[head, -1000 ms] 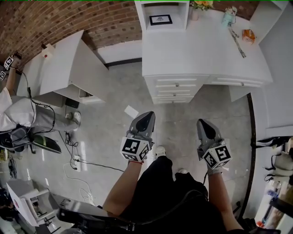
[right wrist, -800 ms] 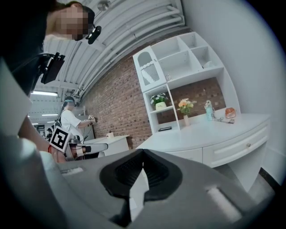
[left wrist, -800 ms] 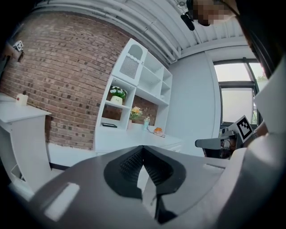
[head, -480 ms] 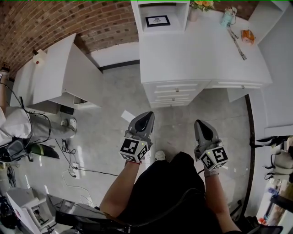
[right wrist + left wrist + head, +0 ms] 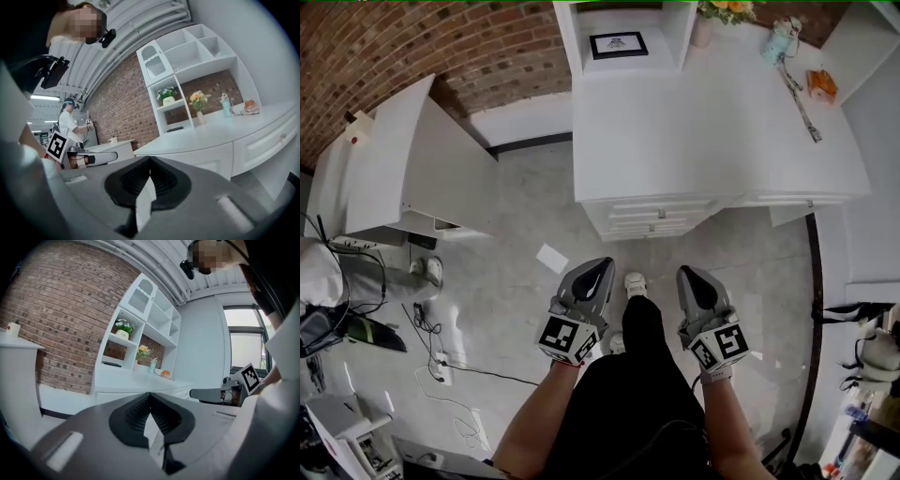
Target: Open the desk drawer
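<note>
The white desk (image 5: 712,122) stands ahead of me in the head view. Its stacked drawers (image 5: 652,221) with small knobs are all closed, and a wider drawer (image 5: 787,200) sits to their right. My left gripper (image 5: 598,268) and right gripper (image 5: 686,273) hang side by side over the floor, short of the drawers and touching nothing. Both are shut and empty. In the left gripper view the left gripper (image 5: 150,393) has its jaws together with the desk (image 5: 140,380) beyond. The right gripper (image 5: 150,158) also shows its jaws closed, facing the desk's drawer front (image 5: 276,140).
A second white desk (image 5: 403,159) stands at the left by the brick wall (image 5: 412,47). A shelf unit with a framed picture (image 5: 617,44) rises at the desk's back. A paper slip (image 5: 551,258) and cables (image 5: 441,361) lie on the floor. Another person (image 5: 70,124) stands far off.
The person has stepped toward the desk, which now lies nearer in the head view. Both grippers have sunk and drawn closer together, staying shut.
</note>
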The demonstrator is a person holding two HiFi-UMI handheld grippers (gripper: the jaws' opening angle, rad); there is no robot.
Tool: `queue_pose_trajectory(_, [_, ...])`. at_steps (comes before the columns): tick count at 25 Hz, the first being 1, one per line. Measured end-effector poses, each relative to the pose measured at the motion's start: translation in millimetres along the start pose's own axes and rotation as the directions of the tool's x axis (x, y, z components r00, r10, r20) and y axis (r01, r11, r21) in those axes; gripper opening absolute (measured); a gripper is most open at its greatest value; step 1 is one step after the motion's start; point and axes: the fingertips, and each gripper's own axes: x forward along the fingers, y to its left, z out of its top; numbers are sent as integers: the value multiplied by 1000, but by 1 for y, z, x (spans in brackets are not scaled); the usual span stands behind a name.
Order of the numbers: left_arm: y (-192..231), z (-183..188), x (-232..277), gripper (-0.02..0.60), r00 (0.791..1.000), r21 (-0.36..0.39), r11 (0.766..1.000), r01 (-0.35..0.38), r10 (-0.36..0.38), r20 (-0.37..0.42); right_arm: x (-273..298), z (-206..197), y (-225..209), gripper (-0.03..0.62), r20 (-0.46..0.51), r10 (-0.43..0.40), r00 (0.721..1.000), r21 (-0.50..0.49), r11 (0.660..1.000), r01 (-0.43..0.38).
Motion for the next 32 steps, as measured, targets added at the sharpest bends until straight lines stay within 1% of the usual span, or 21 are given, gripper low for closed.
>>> queue_pose_trajectory(5, [20, -30, 26, 3, 1000, -28, 1000, -12, 13, 6, 39, -26, -16, 3, -2, 9, 1000, -2, 1000, -9])
queue_pose_trajectory(8, [30, -50, 43, 3, 1000, -20, 1000, -14, 14, 0, 56, -45, -24, 3, -11, 12, 1000, -16, 1000, -12])
queue_pose_trajectory(11, [32, -69, 57, 3, 1000, -12, 1000, 0, 0, -4, 65, -62, -31, 3, -29, 8, 1000, -44, 999, -10])
queue_pose_trajectory(14, [34, -80, 72, 3, 1000, 10, 1000, 18, -18, 6, 77, -70, -43, 4, -34, -13, 999, -81, 997, 11])
queue_pose_trajectory(16, [41, -85, 83, 3, 1000, 12, 1000, 17, -17, 9, 87, -75, -50, 18, -28, -33, 999, -94, 995, 30])
queue_pose_trajectory(18, [46, -94, 92, 3, 1000, 8, 1000, 19, -19, -1, 96, -80, -57, 18, -24, -54, 998, -99, 994, 51])
queue_pose_trajectory(20, [48, -106, 100, 3, 999, 8, 1000, 26, -26, -19, 105, -86, -64, 25, -21, -71, 997, -94, 993, 69])
queue_pose_trajectory(23, [49, -117, 115, 3, 999, 1, 999, 38, -38, -17, 116, -92, -75, 32, -7, -97, 995, -74, 993, 96])
queue_pose_trajectory(26, [49, -134, 126, 3, 998, 8, 999, 49, -49, -50, 123, -100, -84, 53, -3, -136, 991, -50, 990, 135])
queue_pose_trajectory(29, [48, -144, 136, 3, 996, 28, 998, 62, -60, -63, 129, -111, -90, 71, -12, -168, 986, -33, 985, 167])
queue_pose_trajectory(32, [50, -148, 148, 3, 995, 59, 995, 80, -76, -67, 138, -115, -96, 91, -2, -180, 984, -9, 984, 180])
